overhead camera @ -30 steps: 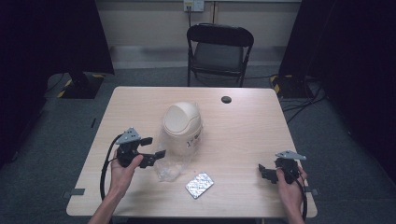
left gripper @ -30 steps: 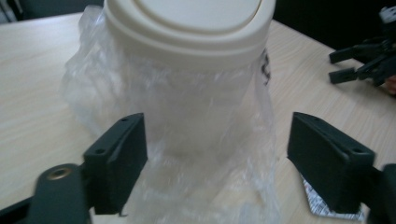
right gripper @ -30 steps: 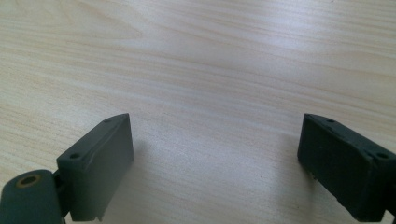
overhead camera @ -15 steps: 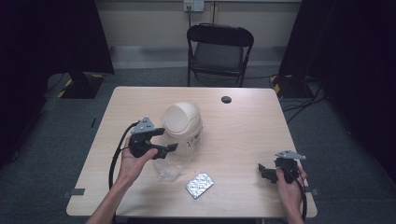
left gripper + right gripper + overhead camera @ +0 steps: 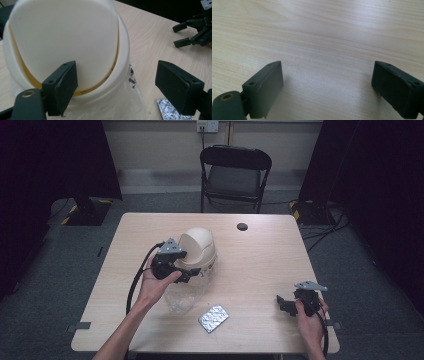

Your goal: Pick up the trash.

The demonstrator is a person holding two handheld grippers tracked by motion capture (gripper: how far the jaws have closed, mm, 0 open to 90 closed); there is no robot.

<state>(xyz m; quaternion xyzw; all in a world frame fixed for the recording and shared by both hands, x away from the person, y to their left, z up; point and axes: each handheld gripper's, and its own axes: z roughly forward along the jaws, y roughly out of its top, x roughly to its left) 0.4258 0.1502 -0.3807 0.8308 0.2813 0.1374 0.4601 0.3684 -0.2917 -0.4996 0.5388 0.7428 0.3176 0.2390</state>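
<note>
A cream bin with a domed swing lid (image 5: 199,251) stands just left of the middle of the frame in the high view, on the pale wooden surface (image 5: 260,260). In the left gripper view the bin (image 5: 67,42) takes up the upper left and centre, its lid flap a paler panel set in the rim, and a clear plastic liner (image 5: 125,100) hangs down its front side with some black print on it. In the high view, crumpled clear plastic (image 5: 181,297) lies on the surface just below the bin.

The left gripper (image 5: 186,270) is held up against the lower left side of the bin, a hand wrapped around its body and a black cable looping down to the left. Its fingers are spread wide: in its own view the left gripper (image 5: 125,88) has one finger (image 5: 62,87) in front of the bin's lower rim and the other well off to the right over the surface, with nothing clasped between them. Whether the near finger touches the bin cannot be told.

A silver blister pack (image 5: 213,318) lies below the bin, toward the bottom centre of the high view; its corner (image 5: 168,112) shows at the lower right of the left gripper view.

The right gripper (image 5: 283,301) sits at the lower right of the high view, low over the surface, well apart from the bin. In its own view the right gripper (image 5: 328,87) has its fingers released and wide, with bare wood between them.

A small black disc (image 5: 242,226) lies near the far edge, and a black folding chair (image 5: 235,170) stands beyond it.
</note>
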